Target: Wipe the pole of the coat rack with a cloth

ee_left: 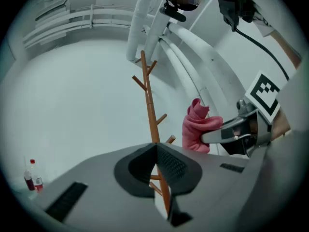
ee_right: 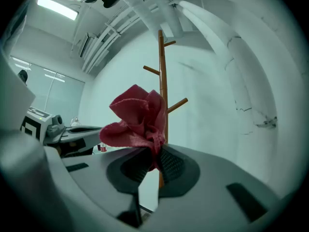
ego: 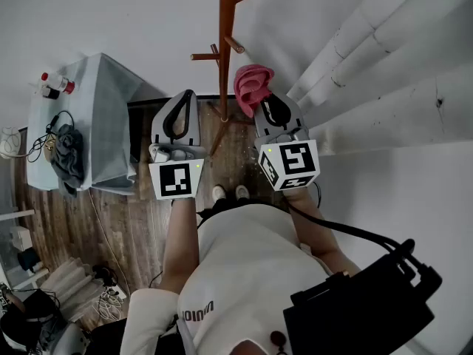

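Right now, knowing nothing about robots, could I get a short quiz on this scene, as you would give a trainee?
1. Multiple choice: the left gripper's jaws are A) together with nothing between them, B) wide apart, C) shut on a bottle.
2. True or false: the crumpled pink cloth is pressed against the brown wooden coat rack pole.
3. Fill in: the cloth is clamped by the ___.

Key
1: A.
2: False. The left gripper view shows the cloth apart from the pole.
3: right gripper.
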Demonstrator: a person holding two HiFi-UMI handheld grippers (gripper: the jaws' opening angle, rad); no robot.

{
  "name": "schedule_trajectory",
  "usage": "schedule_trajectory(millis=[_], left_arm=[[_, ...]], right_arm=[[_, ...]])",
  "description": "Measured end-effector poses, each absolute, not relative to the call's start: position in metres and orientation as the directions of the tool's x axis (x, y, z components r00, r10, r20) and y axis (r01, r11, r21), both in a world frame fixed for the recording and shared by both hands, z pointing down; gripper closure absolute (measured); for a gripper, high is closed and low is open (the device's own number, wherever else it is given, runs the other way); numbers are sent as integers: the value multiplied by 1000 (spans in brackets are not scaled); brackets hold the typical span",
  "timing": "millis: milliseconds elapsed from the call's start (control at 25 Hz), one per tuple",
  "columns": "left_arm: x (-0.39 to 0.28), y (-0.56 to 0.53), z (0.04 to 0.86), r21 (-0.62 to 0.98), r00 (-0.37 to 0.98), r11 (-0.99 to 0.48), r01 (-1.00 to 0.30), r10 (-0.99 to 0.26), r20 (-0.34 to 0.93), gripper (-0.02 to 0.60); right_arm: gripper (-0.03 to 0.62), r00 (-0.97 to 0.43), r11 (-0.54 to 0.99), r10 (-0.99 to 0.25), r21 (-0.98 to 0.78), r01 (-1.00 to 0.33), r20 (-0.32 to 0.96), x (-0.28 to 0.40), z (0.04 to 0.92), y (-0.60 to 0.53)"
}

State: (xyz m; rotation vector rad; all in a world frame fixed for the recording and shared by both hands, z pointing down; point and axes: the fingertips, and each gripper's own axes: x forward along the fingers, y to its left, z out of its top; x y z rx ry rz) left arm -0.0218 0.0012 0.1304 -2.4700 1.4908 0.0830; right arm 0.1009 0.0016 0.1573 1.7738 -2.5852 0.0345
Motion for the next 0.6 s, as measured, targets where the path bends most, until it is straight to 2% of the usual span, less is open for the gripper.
schedule_trajectory(millis=[600], left_arm=[[-21,5,132,-203,479,-444,-873,-861,-173,568]], right_arm=[[546,-364,364,-931,-15,-931,21,99,160,3]])
